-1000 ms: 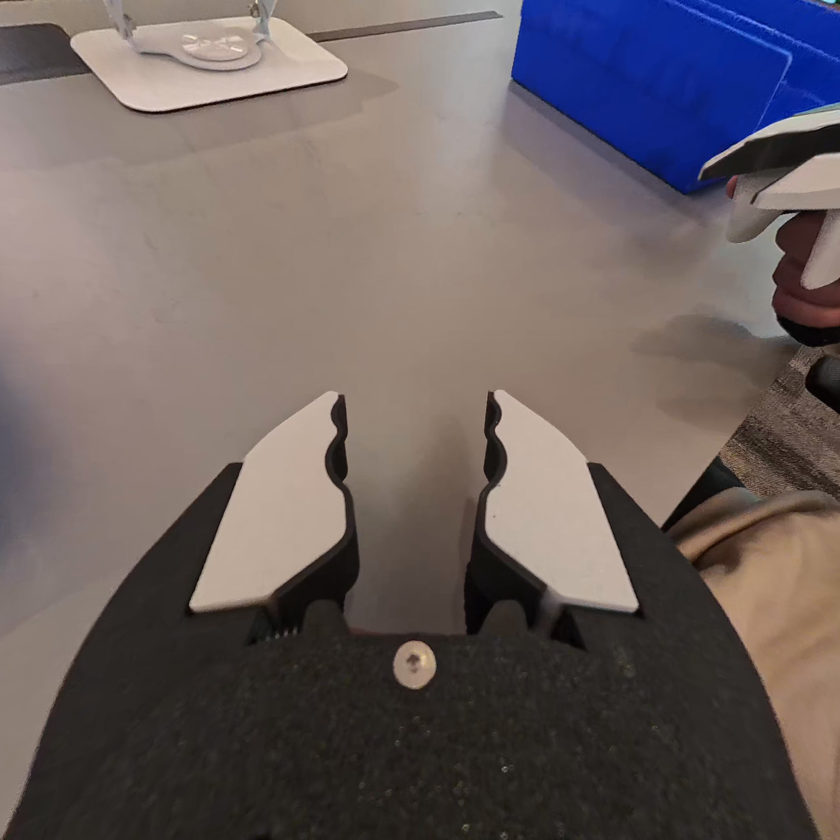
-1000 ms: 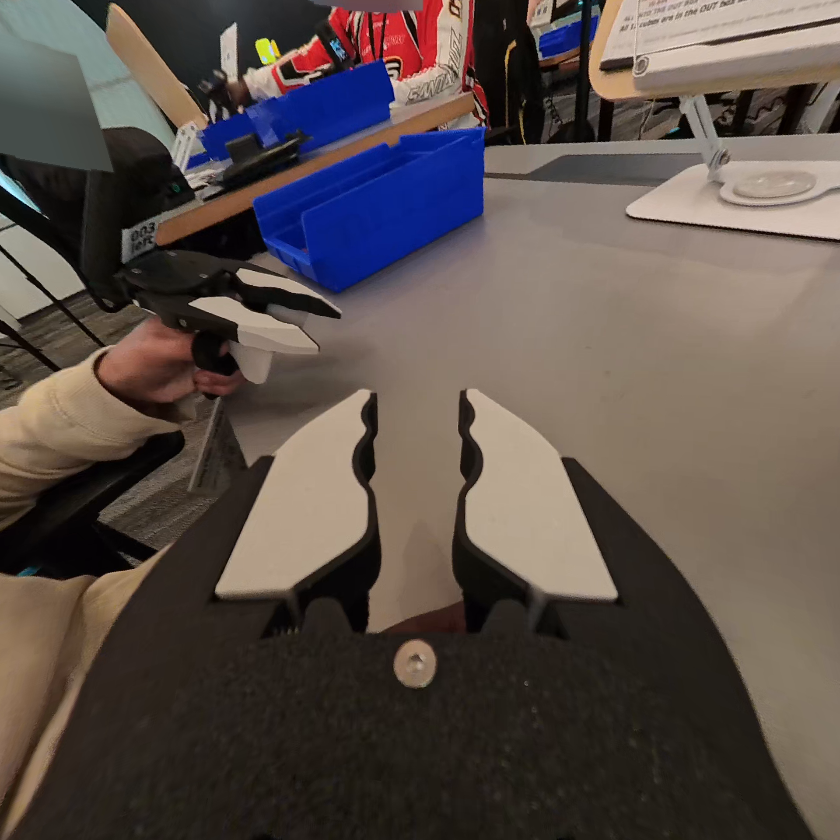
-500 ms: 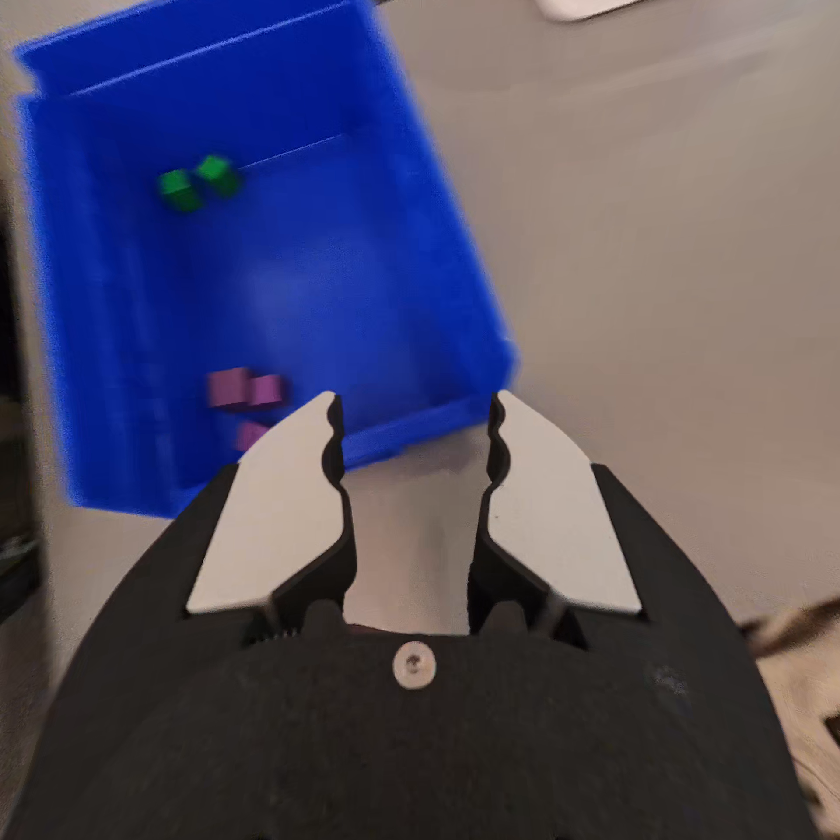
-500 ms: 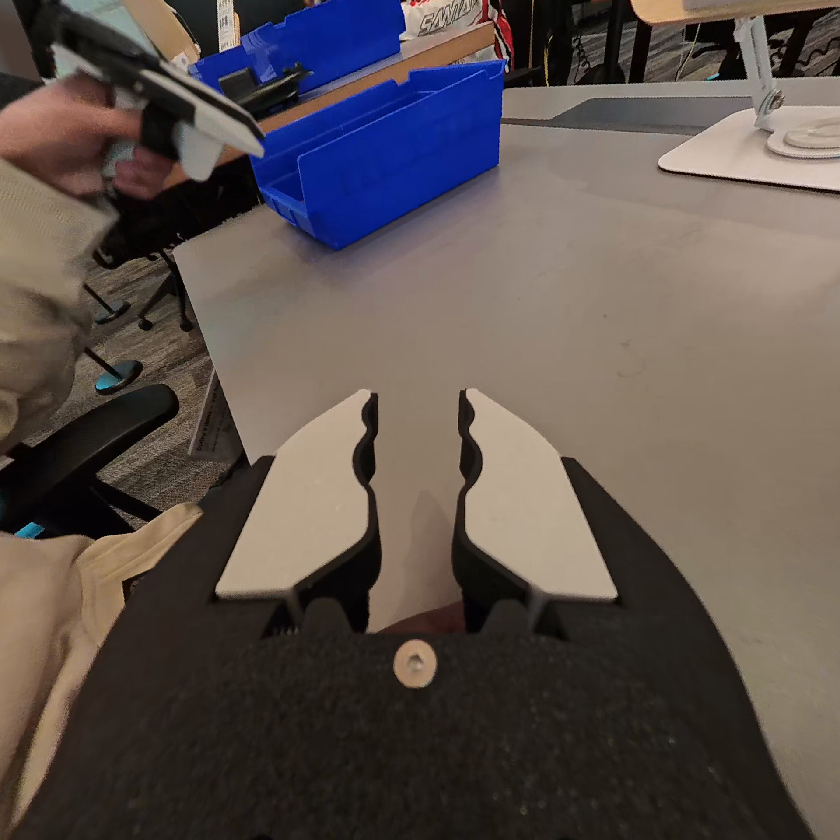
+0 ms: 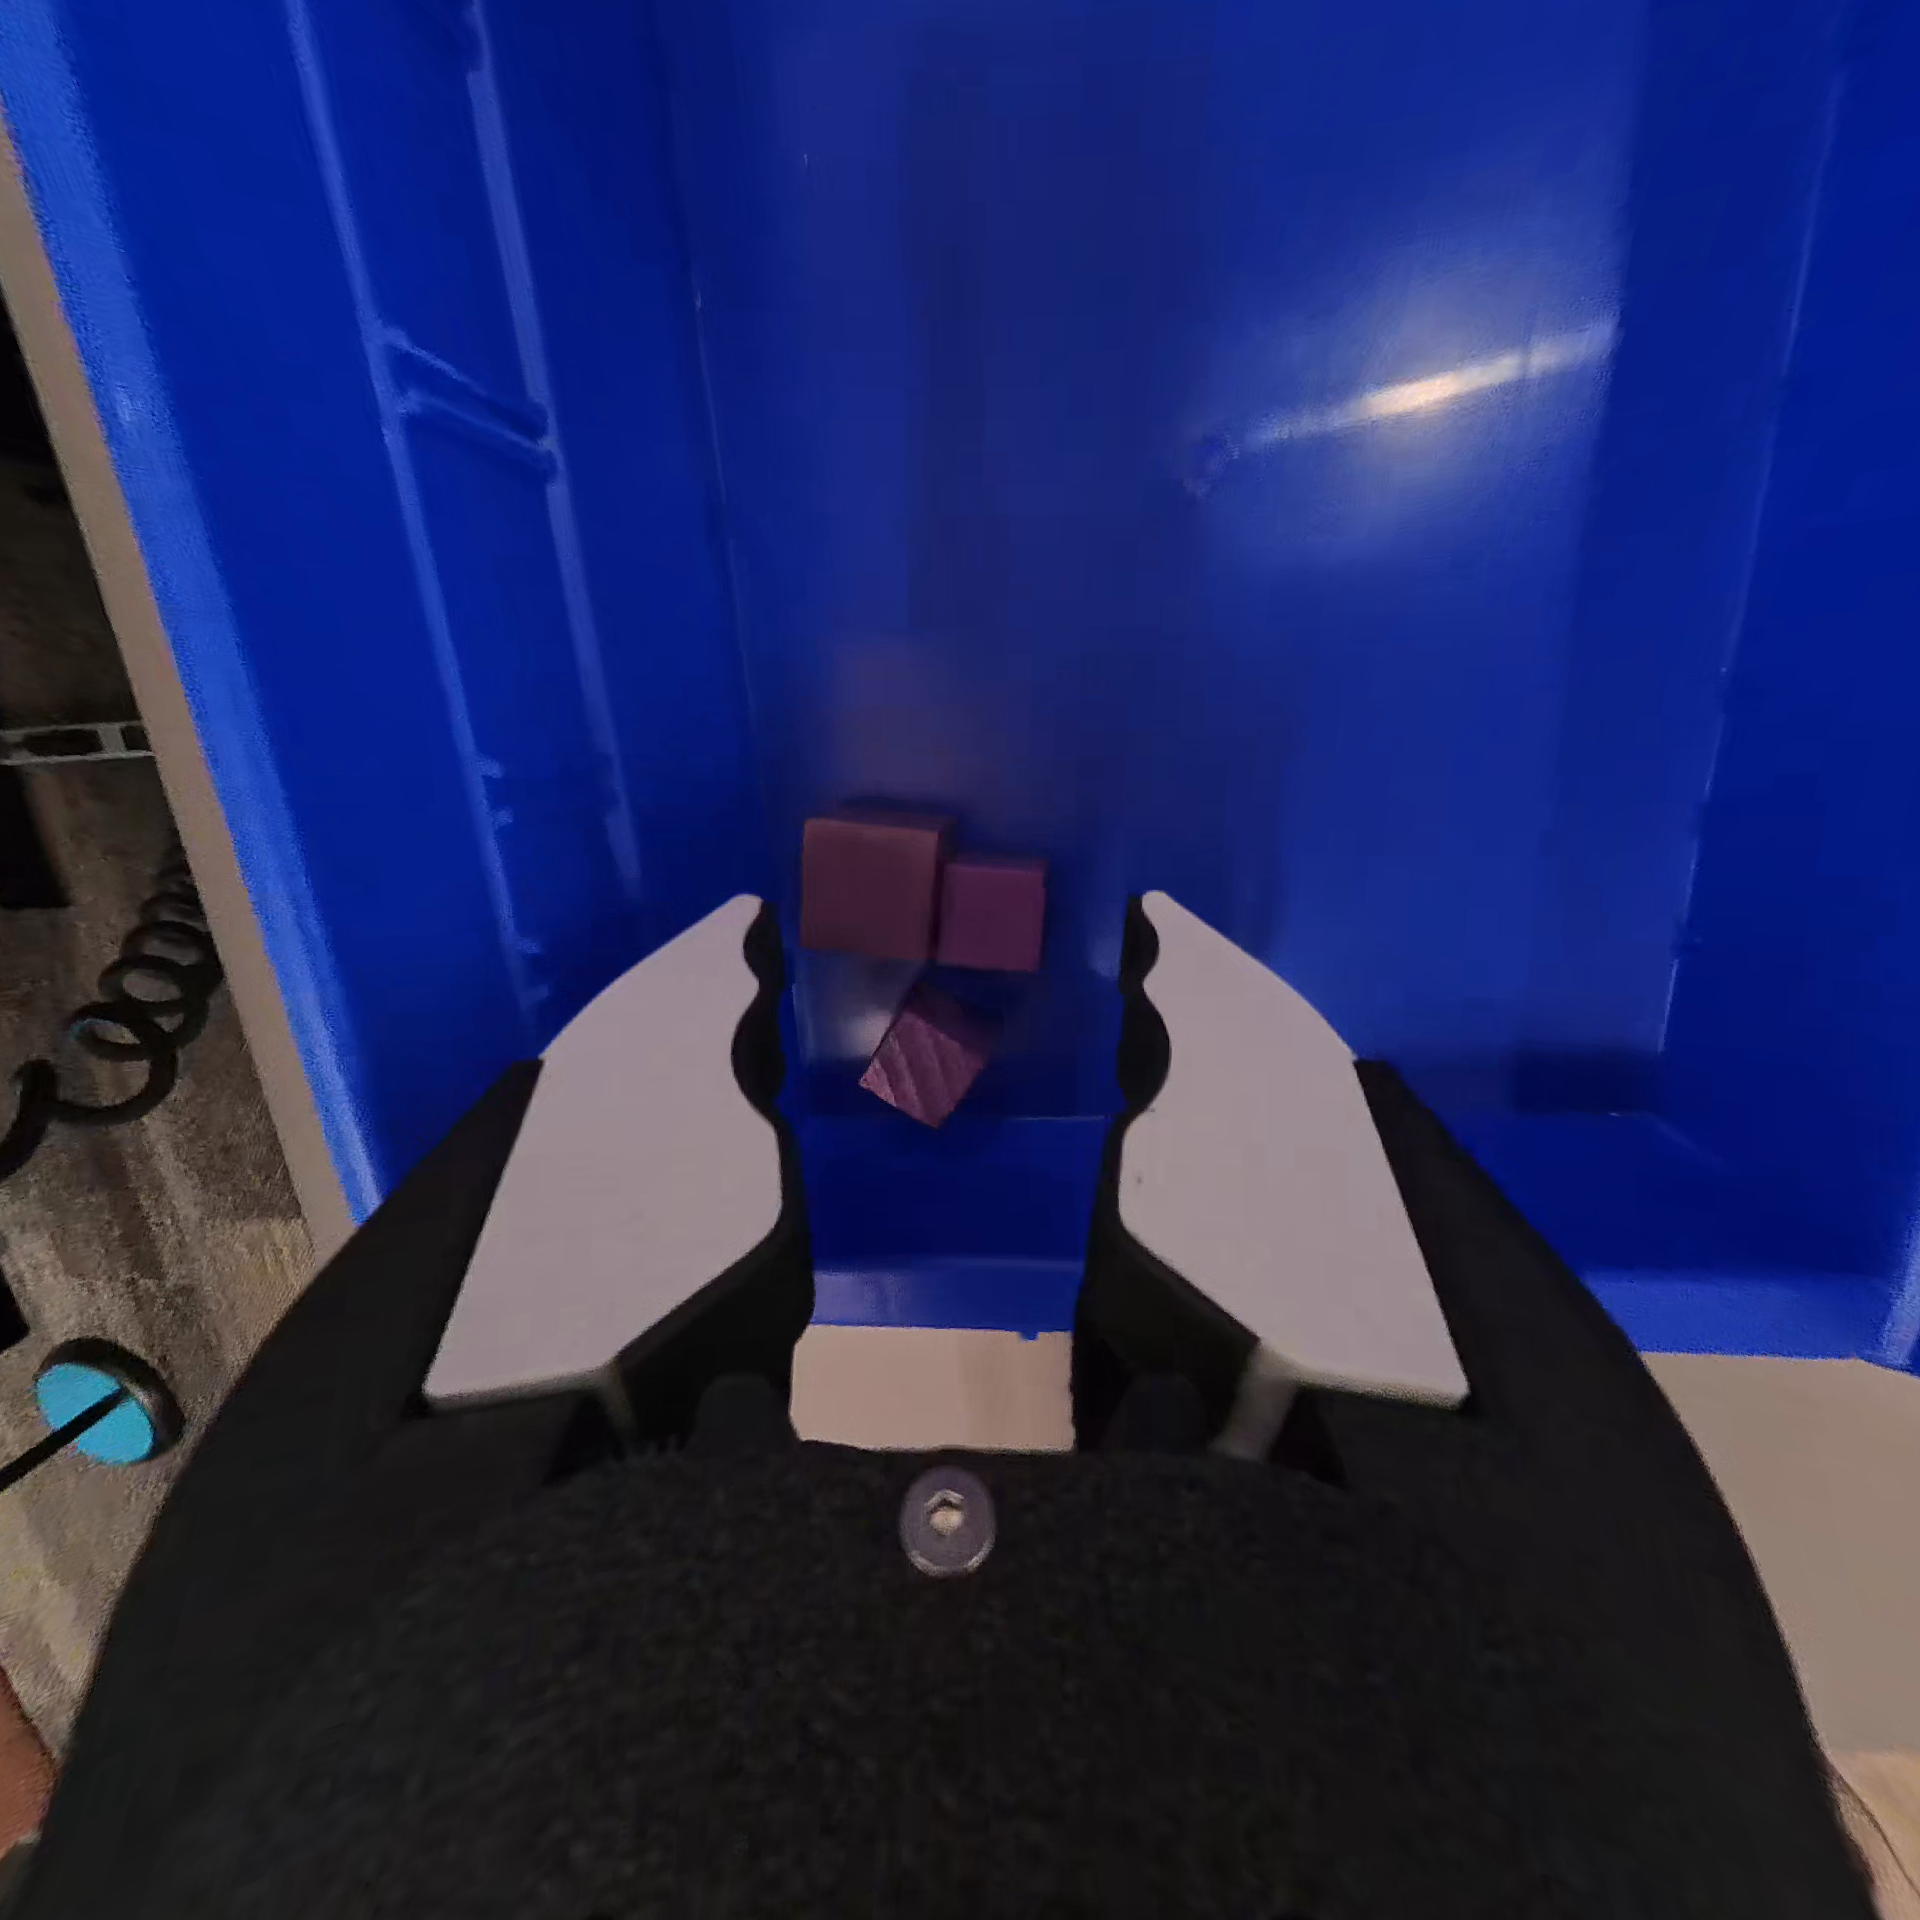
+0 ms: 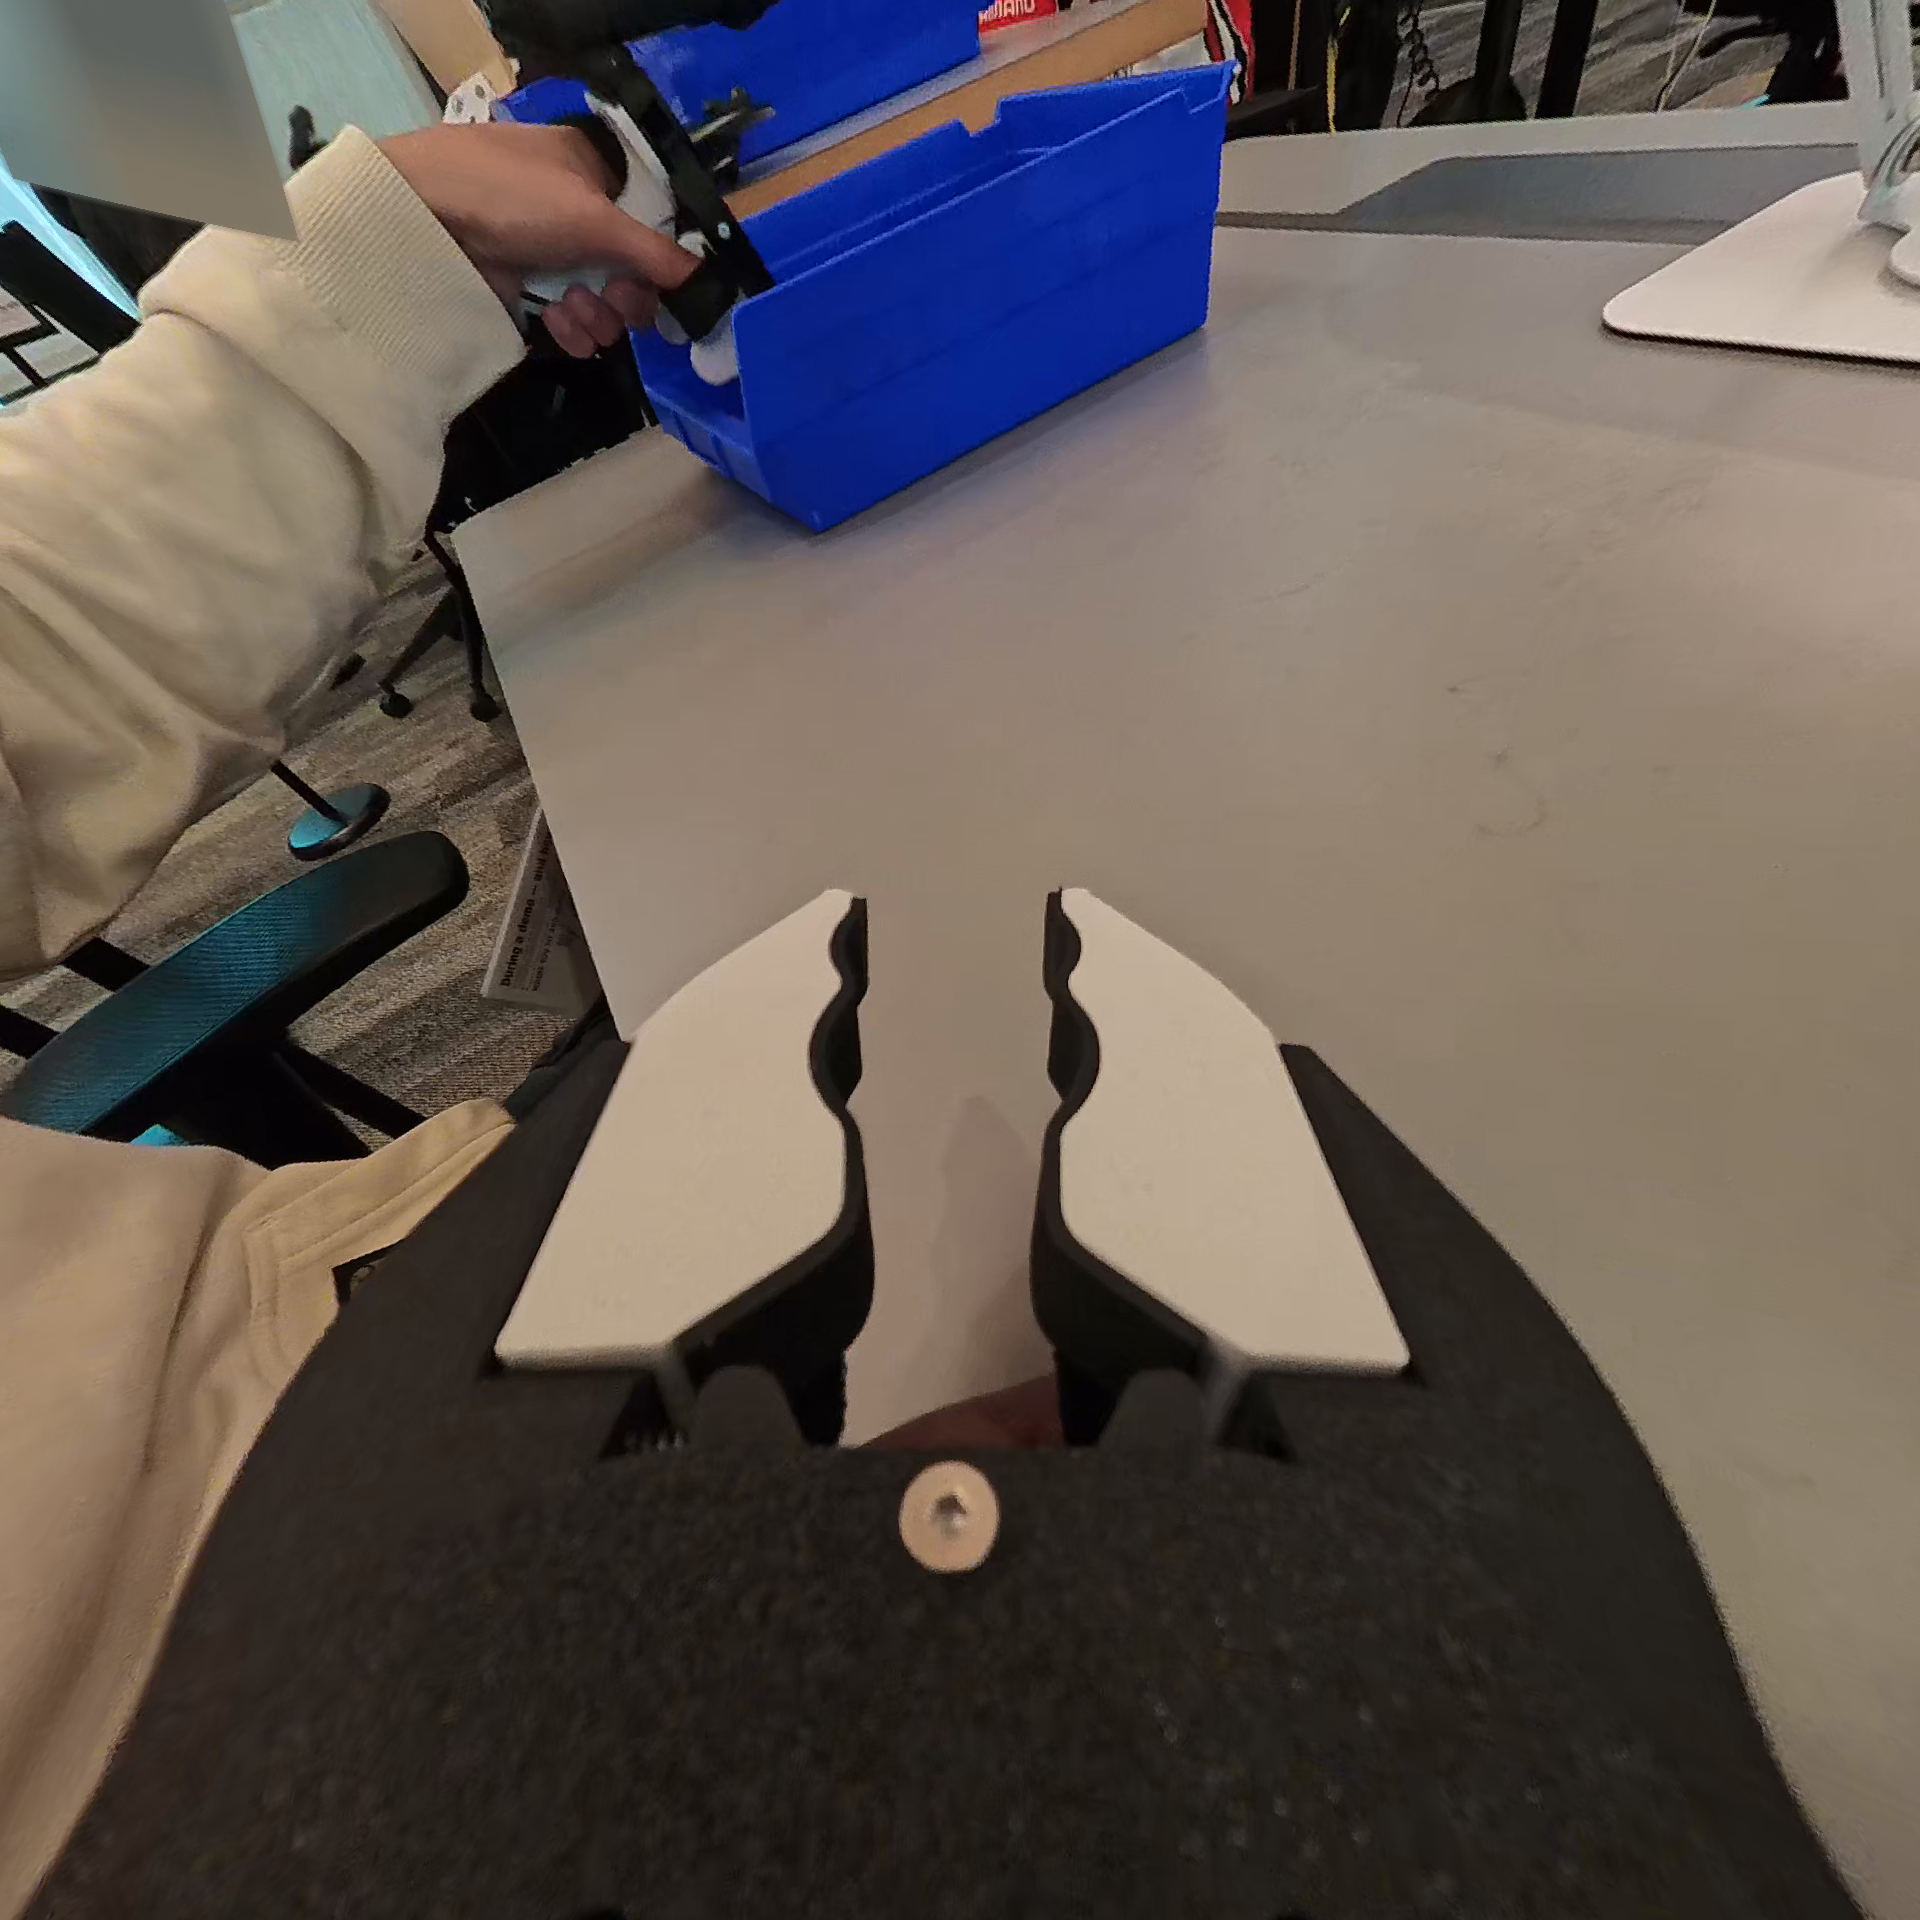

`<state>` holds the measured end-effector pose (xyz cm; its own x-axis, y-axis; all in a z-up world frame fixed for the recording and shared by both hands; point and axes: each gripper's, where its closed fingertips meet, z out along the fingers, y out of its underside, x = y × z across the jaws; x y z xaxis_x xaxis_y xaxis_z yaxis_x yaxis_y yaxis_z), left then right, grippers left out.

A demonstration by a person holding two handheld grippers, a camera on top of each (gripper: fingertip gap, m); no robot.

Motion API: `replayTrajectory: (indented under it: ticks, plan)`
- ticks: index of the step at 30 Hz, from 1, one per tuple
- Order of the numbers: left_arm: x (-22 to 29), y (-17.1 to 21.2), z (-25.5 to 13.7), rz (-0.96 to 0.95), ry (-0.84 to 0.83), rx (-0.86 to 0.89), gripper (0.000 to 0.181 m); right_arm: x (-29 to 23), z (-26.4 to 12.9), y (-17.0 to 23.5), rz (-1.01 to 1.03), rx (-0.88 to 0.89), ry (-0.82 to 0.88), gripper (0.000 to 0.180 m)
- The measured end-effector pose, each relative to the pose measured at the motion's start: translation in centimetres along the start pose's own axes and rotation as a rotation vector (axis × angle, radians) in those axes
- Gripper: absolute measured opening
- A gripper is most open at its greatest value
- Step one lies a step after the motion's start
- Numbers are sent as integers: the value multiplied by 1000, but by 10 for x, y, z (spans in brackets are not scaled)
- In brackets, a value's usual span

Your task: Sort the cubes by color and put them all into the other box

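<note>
Three purple cubes are seen on the floor of a blue box point(image 5: 1351, 520), close to its near wall. The biggest-looking purple cube point(image 5: 868, 883) is touched on its right by a second purple cube point(image 5: 989, 914). A third purple cube point(image 5: 925, 1055), turned at an angle, lies just in front of these two, and whether it touches them cannot be told. All three are seen in the gap between the two white fingers point(image 5: 623, 1143) of the left claw point(image 5: 945, 925). The left claw is held wide, with nothing in it, and is pointed down into the box from above the near wall. No cube is touched by it.

In the right wrist view, the same blue box point(image 6: 987, 312) is seen standing near the far left corner of the grey worktop point(image 6: 1351, 727). The left claw point(image 6: 712, 348) is dipped into the near end of the box there, and it is gripped by a hand point(image 6: 540, 223) coming out of a cream sleeve point(image 6: 260, 416).

The right claw point(image 6: 951, 904) is held well apart from the box, over bare worktop. Its fingers are parted a little, with only a narrow gap, and nothing is held between them.

A white stand base point(image 6: 1787, 281) is seen at the far right of the worktop. A black chair arm point(image 6: 229, 997) is seen off the left edge, over the carpet.
</note>
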<state>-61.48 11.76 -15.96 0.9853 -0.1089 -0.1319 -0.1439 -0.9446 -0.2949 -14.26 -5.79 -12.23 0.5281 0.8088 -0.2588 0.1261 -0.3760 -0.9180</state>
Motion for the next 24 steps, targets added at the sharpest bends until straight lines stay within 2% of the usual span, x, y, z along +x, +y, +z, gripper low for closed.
replayTrajectory:
  ticks: [10,12,14,15,17,24]
  plan:
    - [3,7,24,10,-10,-87,69,-2,0,3,-18,-21,5,32]
    - [11,7,25,11,28,-78,67,-4,1,4,-27,-27,6,32]
    - [21,6,24,22,70,-73,57,-5,2,4,-31,-30,3,32]
    - [29,5,23,23,110,-68,62,-6,3,5,-30,-33,0,32]
    - [45,5,20,30,193,-66,59,-6,4,5,-25,-36,-4,32]
    - [39,0,2,30,206,-11,63,-6,3,5,-31,-37,-1,32]
